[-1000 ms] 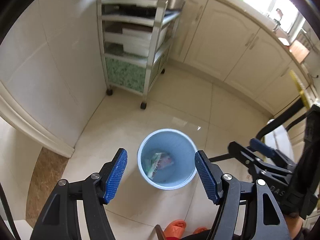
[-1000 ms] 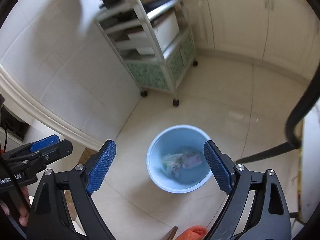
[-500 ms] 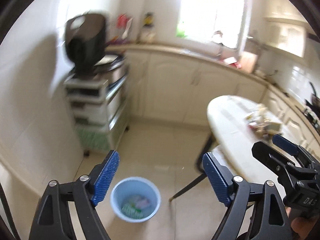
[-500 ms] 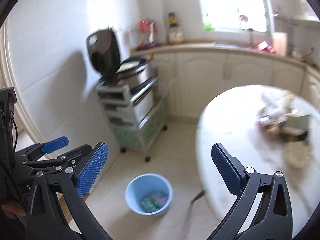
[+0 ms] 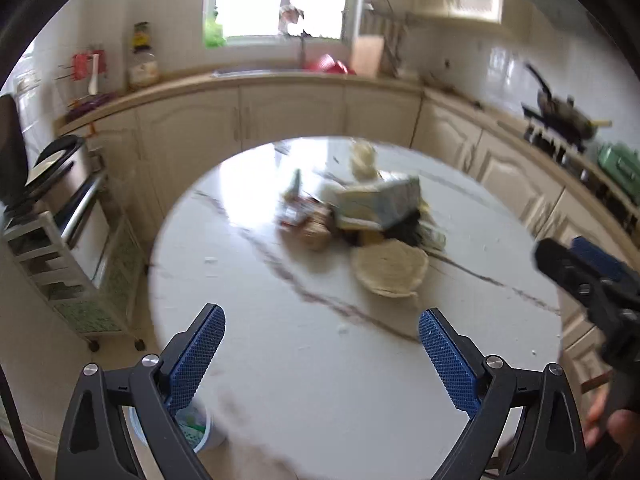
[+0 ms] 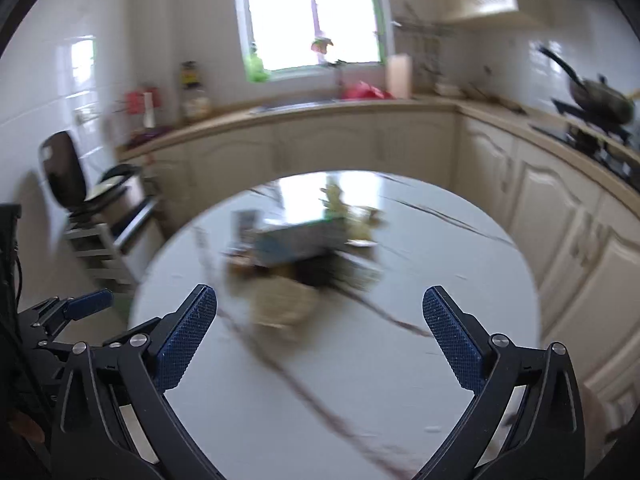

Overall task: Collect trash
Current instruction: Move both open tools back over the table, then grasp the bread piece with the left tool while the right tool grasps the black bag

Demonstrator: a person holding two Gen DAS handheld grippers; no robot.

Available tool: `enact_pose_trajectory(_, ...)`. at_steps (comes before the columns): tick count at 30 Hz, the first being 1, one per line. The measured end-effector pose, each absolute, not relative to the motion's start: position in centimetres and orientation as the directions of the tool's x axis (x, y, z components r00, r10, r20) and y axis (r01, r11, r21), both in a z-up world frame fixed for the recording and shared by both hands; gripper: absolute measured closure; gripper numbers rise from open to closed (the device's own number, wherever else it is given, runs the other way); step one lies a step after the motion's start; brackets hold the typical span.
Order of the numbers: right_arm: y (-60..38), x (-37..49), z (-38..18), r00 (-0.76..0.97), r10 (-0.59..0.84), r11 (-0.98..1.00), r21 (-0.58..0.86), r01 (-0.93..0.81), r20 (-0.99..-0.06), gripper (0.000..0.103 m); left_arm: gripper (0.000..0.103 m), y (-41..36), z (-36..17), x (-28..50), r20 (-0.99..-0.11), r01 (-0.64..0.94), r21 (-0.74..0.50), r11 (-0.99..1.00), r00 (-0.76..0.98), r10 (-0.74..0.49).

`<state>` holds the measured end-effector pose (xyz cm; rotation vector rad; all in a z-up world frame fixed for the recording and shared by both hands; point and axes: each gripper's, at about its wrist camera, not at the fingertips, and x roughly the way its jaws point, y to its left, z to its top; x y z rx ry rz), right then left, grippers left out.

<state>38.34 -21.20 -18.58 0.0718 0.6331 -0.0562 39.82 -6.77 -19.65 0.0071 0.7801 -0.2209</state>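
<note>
A heap of trash [image 5: 360,220] lies in the middle of a round white marble table [image 5: 280,360]: a crushed carton, wrappers and a pale round paper plate [image 5: 390,270]. The right wrist view shows the same trash heap [image 6: 300,256], blurred. My left gripper [image 5: 320,354] hovers over the table's near side, its jaws still opening, nothing between them. My right gripper [image 6: 320,332] is open wide and empty, short of the heap. The blue bin [image 5: 196,432] with trash in it peeks out under the table's left edge.
A white wheeled shelf cart [image 5: 68,240] with a cooker stands left of the table. Cream cabinets [image 5: 280,120] and a counter run along the back and right walls. A pan [image 5: 568,116] sits on the stove at right. The right gripper [image 5: 592,280] shows at the left view's right edge.
Both grippers rose and swung from above the blue bin on the floor up to the round table with the trash heap. Both sets of jaws opened wider.
</note>
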Motion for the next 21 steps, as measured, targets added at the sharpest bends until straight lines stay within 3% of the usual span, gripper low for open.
enact_pose_trajectory(8, -27.3, 39.5, -21.7, 0.754, -0.026, 0.990, 0.085, 0.108, -0.657, 0.000, 0.008, -14.9, -23.0, 48.4, -0.777, 0.222, -0.007, 0.975, 0.613, -0.145)
enact_pose_trajectory(12, -27.9, 40.6, -22.7, 0.737, -0.015, 0.991, 0.089, 0.102, -0.676, 0.000, 0.008, -15.0, -24.4, 52.2, -0.798, 0.211, -0.006, 0.977, 0.588, -0.132)
enact_pose_trajectory(15, -28.2, 41.6, -23.2, 0.728, -0.012, 0.992, 0.085, 0.097, -0.685, 0.000, 0.015, -15.2, -25.1, 53.8, -0.805, 0.204, -0.007, 0.979, 0.580, -0.126)
enact_pose_trajectory(17, -28.1, 42.2, -23.3, 0.725, -0.008, 0.992, 0.084, 0.090, -0.688, 0.000, 0.038, -14.9, -25.9, 54.9, -0.819, 0.224, -0.056, 0.973, 0.548, -0.173)
enact_pose_trajectory(21, -27.6, 43.5, -23.3, 0.722, -0.008, 0.994, 0.075, 0.083, -0.692, 0.000, 0.043, -13.7, -26.7, 56.2, -0.810, 0.246, -0.086, 0.966, 0.547, -0.211)
